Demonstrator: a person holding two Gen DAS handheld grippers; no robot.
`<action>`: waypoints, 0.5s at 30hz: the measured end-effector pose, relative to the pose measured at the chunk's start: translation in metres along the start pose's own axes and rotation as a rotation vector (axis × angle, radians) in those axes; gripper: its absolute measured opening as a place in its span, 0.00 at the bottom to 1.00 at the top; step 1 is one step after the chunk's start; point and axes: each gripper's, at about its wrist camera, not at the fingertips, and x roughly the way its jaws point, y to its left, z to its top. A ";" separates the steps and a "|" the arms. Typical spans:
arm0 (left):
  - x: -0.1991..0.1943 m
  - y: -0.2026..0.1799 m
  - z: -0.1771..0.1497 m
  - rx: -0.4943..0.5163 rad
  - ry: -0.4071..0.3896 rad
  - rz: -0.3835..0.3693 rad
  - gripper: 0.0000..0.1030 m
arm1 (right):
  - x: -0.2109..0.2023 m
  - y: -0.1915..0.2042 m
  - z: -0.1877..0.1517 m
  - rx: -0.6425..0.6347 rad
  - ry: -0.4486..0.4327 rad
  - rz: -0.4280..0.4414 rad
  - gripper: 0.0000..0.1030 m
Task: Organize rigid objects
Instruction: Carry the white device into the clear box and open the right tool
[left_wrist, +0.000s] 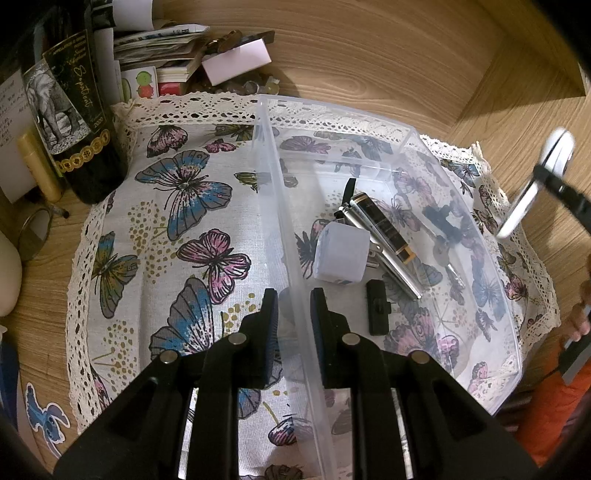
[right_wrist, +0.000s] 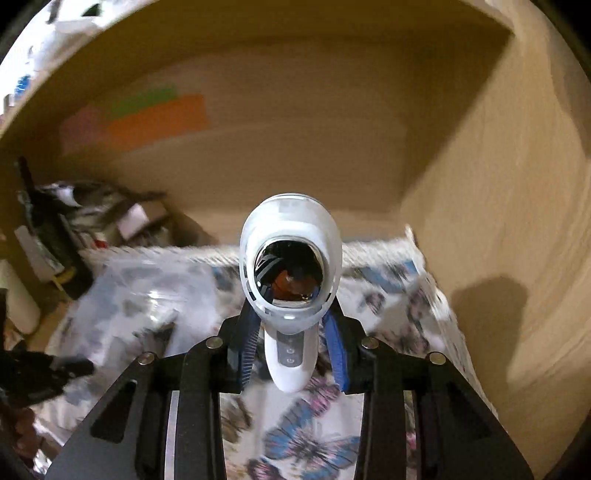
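Observation:
A clear plastic bin (left_wrist: 491, 266) sits on a butterfly-print cloth (left_wrist: 177, 236). Inside it lie a pale cube (left_wrist: 341, 256), a black-and-gold pen-like stick (left_wrist: 384, 225), a metal tool (left_wrist: 397, 269) and a small black part (left_wrist: 377, 312). My left gripper (left_wrist: 293, 317) straddles the bin's near-left wall, one finger on each side, closed against it. My right gripper (right_wrist: 291, 343) is shut on a white handheld device with a round mirror-like face (right_wrist: 290, 273), held in the air above the cloth. That device also shows in the left wrist view (left_wrist: 535, 184), right of the bin.
A dark wine bottle (left_wrist: 74, 122), a yellow tube (left_wrist: 38, 166), stacked papers and boxes (left_wrist: 177, 48) crowd the back left. Round glasses (left_wrist: 35, 232) lie at the left. Wooden desk walls (right_wrist: 498, 221) stand behind and to the right.

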 end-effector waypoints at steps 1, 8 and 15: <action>0.000 0.000 0.000 0.001 0.000 0.000 0.16 | -0.002 0.004 0.004 -0.007 -0.010 0.018 0.30; 0.000 0.000 0.000 0.001 0.000 0.000 0.16 | -0.010 0.042 0.018 -0.076 -0.040 0.181 0.30; 0.000 0.001 0.000 0.000 0.000 -0.001 0.16 | 0.000 0.077 0.011 -0.161 0.000 0.235 0.30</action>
